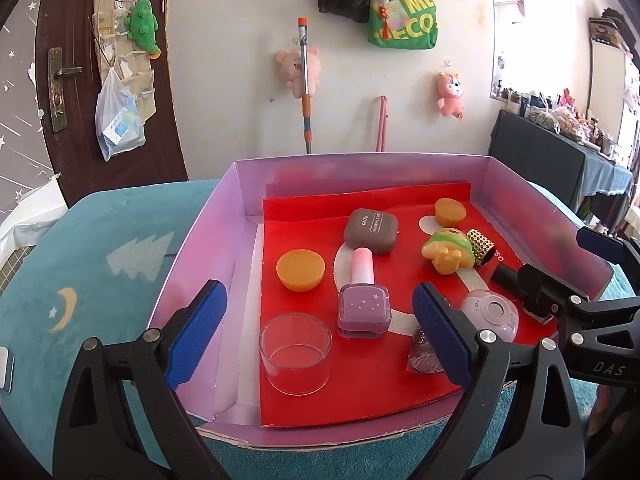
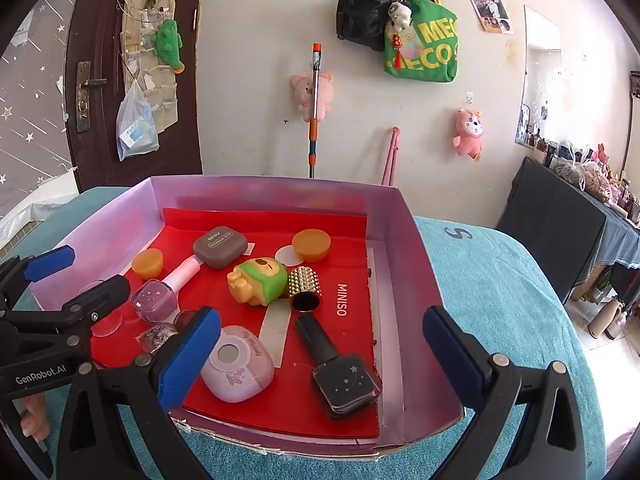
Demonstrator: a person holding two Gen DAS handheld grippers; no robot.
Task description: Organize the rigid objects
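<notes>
A lilac cardboard box (image 1: 240,184) with a red liner holds the objects. My left gripper (image 1: 320,336) hovers open at the box's near edge. A clear glass cup (image 1: 295,354) and a purple nail-polish bottle (image 1: 363,308) lie beyond its fingers, untouched. My right gripper (image 2: 322,360) is also open. A lilac round case (image 2: 238,364) and a black nail-polish bottle (image 2: 340,368) sit ahead of it. Further in are a grey eye-shadow case (image 2: 219,247), a green-and-yellow toy figure (image 2: 258,280), a gold studded cap (image 2: 306,288) and two orange cups (image 2: 311,245) (image 2: 148,264).
The box rests on a teal blanket (image 2: 500,280). A small glitter bottle (image 1: 424,352) lies behind my left gripper's right finger. Past the blanket are a dark door (image 1: 80,80), a wall hung with plush toys, and a cluttered dark table (image 2: 560,220) on the right.
</notes>
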